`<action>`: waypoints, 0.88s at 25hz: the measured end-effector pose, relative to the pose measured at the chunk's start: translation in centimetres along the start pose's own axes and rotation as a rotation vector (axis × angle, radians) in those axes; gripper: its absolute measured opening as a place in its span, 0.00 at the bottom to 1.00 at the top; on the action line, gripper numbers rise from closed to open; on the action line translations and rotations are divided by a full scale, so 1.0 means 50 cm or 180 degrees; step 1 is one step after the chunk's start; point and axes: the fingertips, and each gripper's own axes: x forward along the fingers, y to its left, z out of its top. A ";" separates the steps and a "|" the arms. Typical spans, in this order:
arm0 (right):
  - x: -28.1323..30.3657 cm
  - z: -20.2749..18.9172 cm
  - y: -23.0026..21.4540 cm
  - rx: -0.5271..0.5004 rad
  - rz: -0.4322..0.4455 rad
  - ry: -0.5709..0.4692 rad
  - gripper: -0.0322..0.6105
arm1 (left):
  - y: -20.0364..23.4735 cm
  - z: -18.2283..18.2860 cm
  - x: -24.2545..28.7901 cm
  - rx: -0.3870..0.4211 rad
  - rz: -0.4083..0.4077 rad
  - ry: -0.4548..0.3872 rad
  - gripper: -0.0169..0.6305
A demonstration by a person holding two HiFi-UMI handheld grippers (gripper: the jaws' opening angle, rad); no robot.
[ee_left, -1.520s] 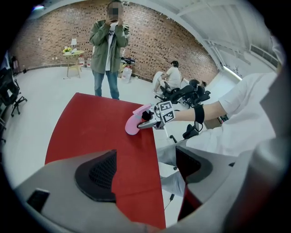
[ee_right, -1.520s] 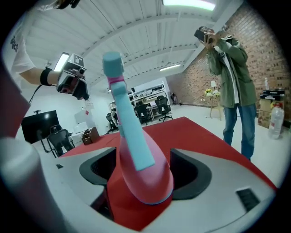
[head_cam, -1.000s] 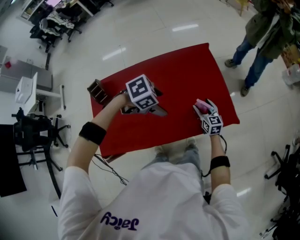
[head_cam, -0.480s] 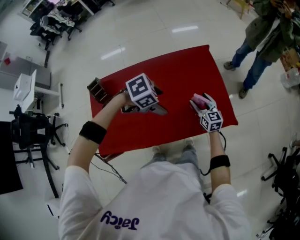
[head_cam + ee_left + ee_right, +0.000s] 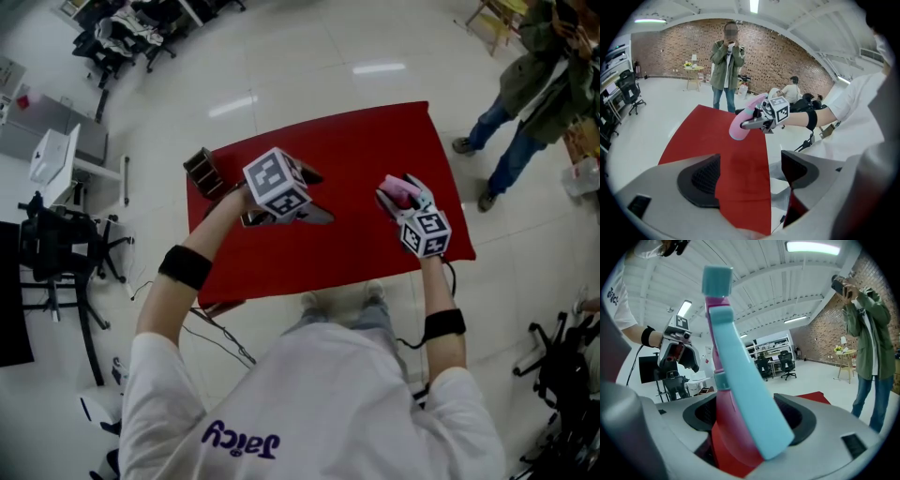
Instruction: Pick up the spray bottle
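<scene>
The spray bottle (image 5: 397, 190) is pink with a teal trigger (image 5: 743, 380) and a teal nozzle. My right gripper (image 5: 409, 208) is shut on it and holds it in the air above the right part of the red table (image 5: 356, 150). In the right gripper view the bottle's body (image 5: 723, 423) sits between the two pads, neck pointing up. The left gripper view shows the same bottle (image 5: 742, 124) lifted off the cloth. My left gripper (image 5: 286, 217) hovers over the table's left half, open, with nothing between its fingers (image 5: 704, 180).
A small brown wooden rack (image 5: 203, 172) stands at the table's far left corner. A person in a green jacket (image 5: 539, 84) stands on the floor beyond the right edge, hands raised. Office chairs (image 5: 56, 258) and desks fill the left side of the room.
My right gripper has lifted the bottle a little higher and slightly farther from me. The left gripper has stayed where it was, still open.
</scene>
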 end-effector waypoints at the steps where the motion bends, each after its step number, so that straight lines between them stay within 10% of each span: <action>1: 0.004 0.009 0.005 -0.0005 0.0022 -0.0006 0.61 | 0.003 -0.003 -0.008 -0.0007 0.0061 -0.0057 0.66; 22: 0.086 0.139 0.153 -0.0343 0.0653 -0.0013 0.61 | 0.028 -0.180 -0.206 -0.0731 0.1202 -0.1239 0.66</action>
